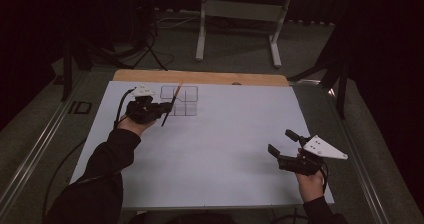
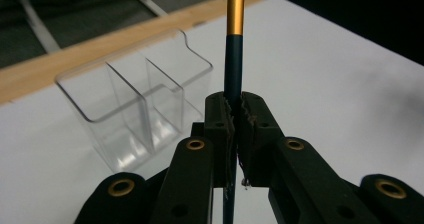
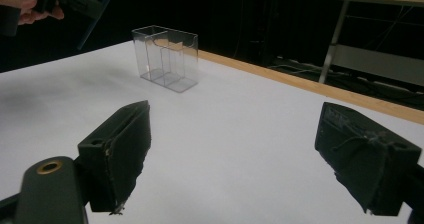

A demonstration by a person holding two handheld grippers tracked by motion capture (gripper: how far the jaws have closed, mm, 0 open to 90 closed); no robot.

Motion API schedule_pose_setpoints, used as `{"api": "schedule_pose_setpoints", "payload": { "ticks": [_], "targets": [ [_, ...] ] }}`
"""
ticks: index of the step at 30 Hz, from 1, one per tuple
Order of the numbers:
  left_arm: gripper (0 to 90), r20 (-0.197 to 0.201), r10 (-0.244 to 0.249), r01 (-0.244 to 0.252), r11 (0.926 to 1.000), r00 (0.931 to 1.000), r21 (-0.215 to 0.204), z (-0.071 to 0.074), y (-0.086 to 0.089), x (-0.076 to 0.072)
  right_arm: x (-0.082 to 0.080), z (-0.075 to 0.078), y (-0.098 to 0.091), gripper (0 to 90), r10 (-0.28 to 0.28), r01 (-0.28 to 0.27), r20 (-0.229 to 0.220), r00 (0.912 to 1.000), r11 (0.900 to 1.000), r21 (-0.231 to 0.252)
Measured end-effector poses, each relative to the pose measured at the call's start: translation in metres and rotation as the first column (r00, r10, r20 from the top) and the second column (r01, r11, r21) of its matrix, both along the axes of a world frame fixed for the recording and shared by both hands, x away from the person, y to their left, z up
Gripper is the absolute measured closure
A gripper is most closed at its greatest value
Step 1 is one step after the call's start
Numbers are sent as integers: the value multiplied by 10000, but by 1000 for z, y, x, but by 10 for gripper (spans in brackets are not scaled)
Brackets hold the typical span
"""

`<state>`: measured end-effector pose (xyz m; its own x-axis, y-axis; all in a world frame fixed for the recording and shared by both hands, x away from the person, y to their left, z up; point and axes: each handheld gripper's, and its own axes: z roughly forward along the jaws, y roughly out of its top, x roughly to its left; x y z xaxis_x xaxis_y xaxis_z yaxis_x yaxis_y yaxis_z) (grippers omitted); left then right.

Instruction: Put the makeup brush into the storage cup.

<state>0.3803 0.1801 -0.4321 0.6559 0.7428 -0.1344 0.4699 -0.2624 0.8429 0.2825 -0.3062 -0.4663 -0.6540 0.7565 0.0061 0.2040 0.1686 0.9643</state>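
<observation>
Left gripper (image 1: 161,109) is clamped tight on a thin dark-blue pencil (image 2: 233,69) with a gold band, held tilted. The clear divided holder (image 1: 179,100) by the board's far edge sits just beyond it, so the left hand's way closer. Right gripper (image 1: 283,143) is wide open, empty, near the right corner.

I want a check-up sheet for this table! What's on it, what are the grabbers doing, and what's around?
Surface: white sheet on a wooden table, bare apart from the box.
Job's things: a dark pencil with an orange upper part; a clear plastic organizer with compartments, empty, upright.
Clutter: nothing seen.
Grippers: left gripper shut on the pencil, beside the organizer; right gripper open, holding nothing.
Cables: a black cable trails from the left gripper.
Surroundings: dark room, a white table frame behind.
</observation>
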Motion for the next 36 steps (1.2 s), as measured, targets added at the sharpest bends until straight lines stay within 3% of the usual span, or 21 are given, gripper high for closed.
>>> {"api": "schedule_pose_setpoints", "payload": {
  "ticks": [12,21,29,33,36],
  "targets": [
    [836,846,275,-171,9925,9960,-1214,14,5,-5,0,0,1,144,24,-24,-14,10000,10000,-21],
    [836,1466,451,-217,9873,9882,-1575,27,4,-5,1,-1,1,144,54,-54,-26,10000,10000,-15],
    [835,1747,631,-273,9794,9826,-2002,30,4,-1,1,-1,2,144,82,-82,-37,10000,10000,-19],
    [835,1902,781,-314,9710,9786,-2369,31,4,0,1,-1,2,144,80,-80,-35,10000,10000,-18],
    [835,2039,802,-305,9712,9757,-2362,33,2,2,1,-1,2,144,73,-73,-43,10000,10000,-33]
  ]
}}
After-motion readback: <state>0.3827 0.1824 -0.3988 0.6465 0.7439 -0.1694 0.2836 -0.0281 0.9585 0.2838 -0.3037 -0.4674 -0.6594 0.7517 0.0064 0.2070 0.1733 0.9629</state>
